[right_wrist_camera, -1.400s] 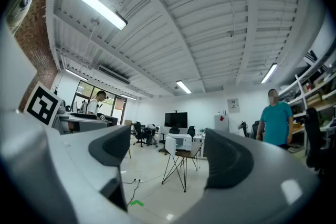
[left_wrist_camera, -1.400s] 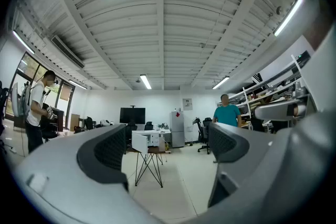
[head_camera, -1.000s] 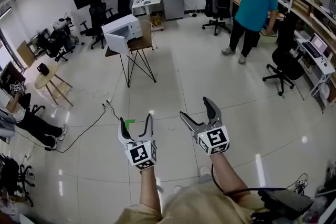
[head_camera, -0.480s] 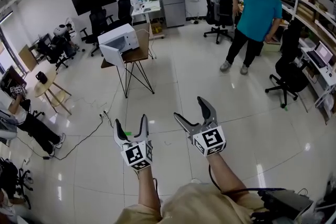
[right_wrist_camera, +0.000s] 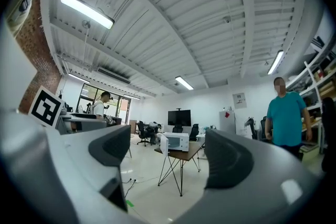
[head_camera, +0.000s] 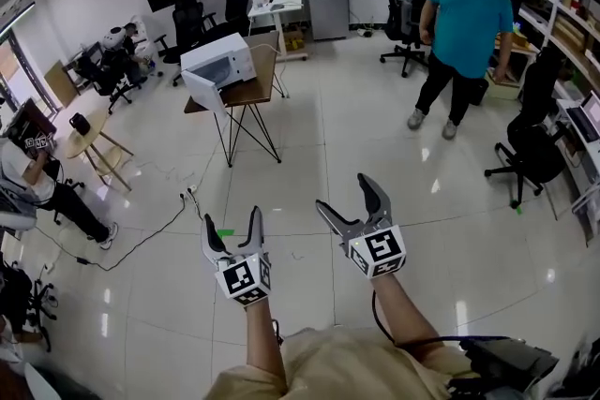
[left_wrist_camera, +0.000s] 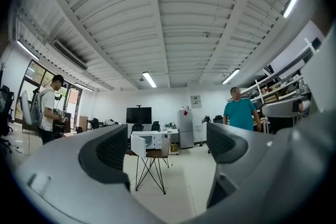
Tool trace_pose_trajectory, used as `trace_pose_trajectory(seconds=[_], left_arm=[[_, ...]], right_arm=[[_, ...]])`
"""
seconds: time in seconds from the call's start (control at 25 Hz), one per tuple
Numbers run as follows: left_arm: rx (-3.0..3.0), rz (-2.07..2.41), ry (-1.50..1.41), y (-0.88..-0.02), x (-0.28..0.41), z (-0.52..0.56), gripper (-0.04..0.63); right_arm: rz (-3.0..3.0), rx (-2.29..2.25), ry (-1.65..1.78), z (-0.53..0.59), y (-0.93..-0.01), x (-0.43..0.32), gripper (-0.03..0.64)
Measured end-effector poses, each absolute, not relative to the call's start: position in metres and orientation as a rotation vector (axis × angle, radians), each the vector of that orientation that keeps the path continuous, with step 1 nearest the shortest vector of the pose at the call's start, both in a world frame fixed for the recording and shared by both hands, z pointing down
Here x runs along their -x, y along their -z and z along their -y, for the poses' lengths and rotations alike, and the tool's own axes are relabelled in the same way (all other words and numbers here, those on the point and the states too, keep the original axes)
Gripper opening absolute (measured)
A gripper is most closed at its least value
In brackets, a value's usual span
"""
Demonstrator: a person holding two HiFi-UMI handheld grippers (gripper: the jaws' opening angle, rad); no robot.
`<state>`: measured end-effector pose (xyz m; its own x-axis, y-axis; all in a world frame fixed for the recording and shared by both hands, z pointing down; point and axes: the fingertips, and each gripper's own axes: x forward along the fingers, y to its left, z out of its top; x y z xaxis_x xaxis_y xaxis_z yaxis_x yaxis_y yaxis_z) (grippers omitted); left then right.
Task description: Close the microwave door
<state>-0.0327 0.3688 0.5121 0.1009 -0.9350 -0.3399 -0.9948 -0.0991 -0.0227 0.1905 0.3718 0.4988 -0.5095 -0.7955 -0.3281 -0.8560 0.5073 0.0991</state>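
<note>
On a glossy tiled office floor, far left, a white microwave [head_camera: 220, 63] sits on a small wooden table [head_camera: 248, 93], its door [head_camera: 202, 92] swung open. Near, the left gripper [head_camera: 231, 222] and right gripper [head_camera: 345, 195] both gape, empty.

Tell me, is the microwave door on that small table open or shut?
Open. The door stands swung out to one side of the microwave, well away from its front.

Left gripper [head_camera: 232, 220]: jaws apart, nothing between them; tips point forward and slightly up
Right gripper [head_camera: 344, 194]: jaws wide apart, empty; held a little ahead of the left one
Arms: left forearm [head_camera: 263, 333] and right forearm [head_camera: 405, 306] bare; stretched forward side by side, not touching
</note>
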Motion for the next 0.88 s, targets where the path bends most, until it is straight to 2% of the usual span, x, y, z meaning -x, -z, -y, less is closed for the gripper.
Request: trace_pose_trajectory(seconds=[0.44, 0.88], left_arm=[[2.054, -1.995, -0.29, -0.522, 0.027, -0.323, 0.451], [2.091, -1.993, -0.307, -0.534, 0.087, -0.228, 0.449]], right_arm=[[-2.57, 1.29, -0.283, -0.307, -0.519, -0.19, 0.43], [-2.614, 1.284, -0.341, -0.212, -0.522, -0.109, 0.431]])
